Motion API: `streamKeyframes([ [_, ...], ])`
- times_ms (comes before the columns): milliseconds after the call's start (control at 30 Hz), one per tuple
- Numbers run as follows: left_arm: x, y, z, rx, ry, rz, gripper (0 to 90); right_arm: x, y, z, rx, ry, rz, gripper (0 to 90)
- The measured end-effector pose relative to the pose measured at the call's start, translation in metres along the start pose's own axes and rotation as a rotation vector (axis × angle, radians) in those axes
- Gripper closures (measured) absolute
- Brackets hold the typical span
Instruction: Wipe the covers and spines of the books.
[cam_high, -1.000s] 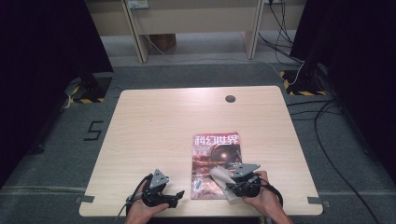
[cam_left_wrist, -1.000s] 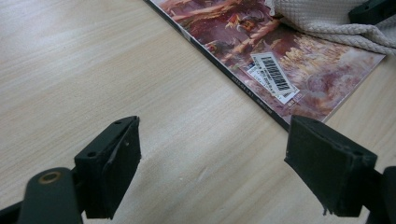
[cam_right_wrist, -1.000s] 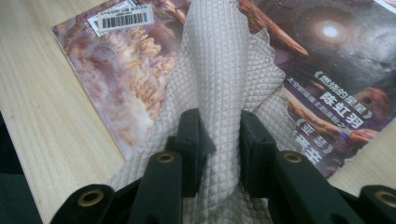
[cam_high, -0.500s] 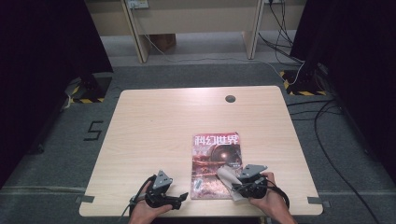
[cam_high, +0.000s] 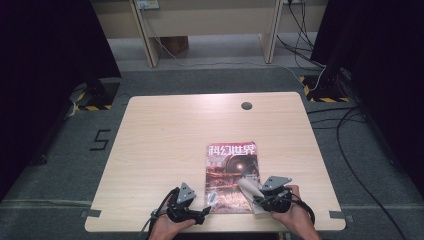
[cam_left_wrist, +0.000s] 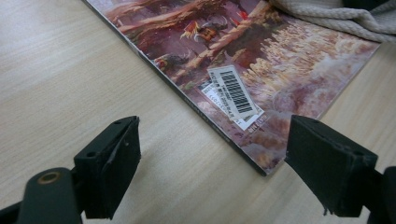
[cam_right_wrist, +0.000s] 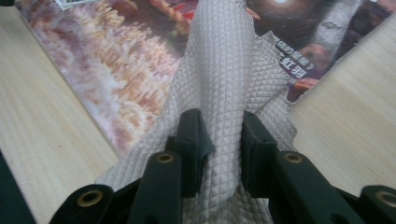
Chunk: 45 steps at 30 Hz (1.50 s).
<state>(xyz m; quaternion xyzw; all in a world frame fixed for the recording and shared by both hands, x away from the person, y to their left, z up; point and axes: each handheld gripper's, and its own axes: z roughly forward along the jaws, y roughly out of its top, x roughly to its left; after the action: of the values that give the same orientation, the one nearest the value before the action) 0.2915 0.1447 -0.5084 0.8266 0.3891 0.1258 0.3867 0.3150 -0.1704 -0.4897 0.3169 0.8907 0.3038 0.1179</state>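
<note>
Since the earlier frame, left gripper (cam_high: 204, 212) has slid toward the magazine's (cam_high: 231, 176) lower left corner, low in the high view; right gripper (cam_high: 256, 199) has kept its place.

Writing: large white Chinese characters across the magazine's top band, too small to make out. White barcode sticker (cam_left_wrist: 235, 95) near the bottom edge of the cover; digits unreadable. More Chinese print shows at the cover's edge in the right gripper view, upper right. A "5" (cam_high: 99, 140) is marked on the floor, left of the table.

Left jaws: wide apart, nothing between the pads, the magazine's corner lying just ahead of them. Right jaws: pinched on a grey waffle-weave cloth (cam_right_wrist: 223, 70), which drapes forward over the cover's lower right part.

Surface: pale wood-grain table (cam_high: 170, 135) with a round cable hole (cam_high: 246, 106) near the far edge. Grey carpet, black curtains both sides, cables on the floor at right.
</note>
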Motion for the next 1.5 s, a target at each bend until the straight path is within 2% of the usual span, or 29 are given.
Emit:
streamKeyframes([
  [67, 0.0, 0.001, 0.002, 0.001, 0.004, -0.001, 17.3, 0.003, -0.001, 0.0, -0.002, 0.021, -0.001, 72.6],
  [233, -0.001, 0.002, 0.006, 0.009, 0.012, 0.017, 17.4, 0.004, -0.003, -0.001, -0.008, 0.031, -0.003, 72.2],
  [333, -0.001, 0.002, 0.007, 0.009, 0.013, 0.019, 17.3, 0.002, -0.002, 0.0, -0.01, 0.01, 0.001, 72.2],
  [400, -0.001, 0.002, 0.007, 0.013, 0.017, 0.02, 17.1, -0.002, -0.002, 0.0, -0.014, -0.009, 0.005, 72.2],
  [500, -0.002, 0.002, 0.008, 0.021, 0.027, 0.043, 17.1, -0.007, 0.0, 0.002, -0.015, -0.026, 0.008, 72.2],
  [633, -0.001, 0.002, 0.009, 0.023, 0.018, 0.037, 16.9, -0.013, 0.005, 0.005, -0.011, -0.036, 0.008, 72.2],
  [767, -0.002, 0.003, 0.009, 0.026, 0.021, 0.051, 16.9, -0.019, 0.008, 0.009, -0.015, -0.039, 0.02, 72.2],
  [1133, -0.001, 0.003, 0.009, 0.026, 0.017, 0.044, 16.7, -0.035, 0.019, 0.017, -0.011, -0.047, 0.045, 72.1],
  [1500, -0.001, 0.003, 0.009, 0.026, 0.017, 0.045, 16.9, -0.061, 0.04, 0.034, -0.005, -0.089, 0.087, 72.1],
])
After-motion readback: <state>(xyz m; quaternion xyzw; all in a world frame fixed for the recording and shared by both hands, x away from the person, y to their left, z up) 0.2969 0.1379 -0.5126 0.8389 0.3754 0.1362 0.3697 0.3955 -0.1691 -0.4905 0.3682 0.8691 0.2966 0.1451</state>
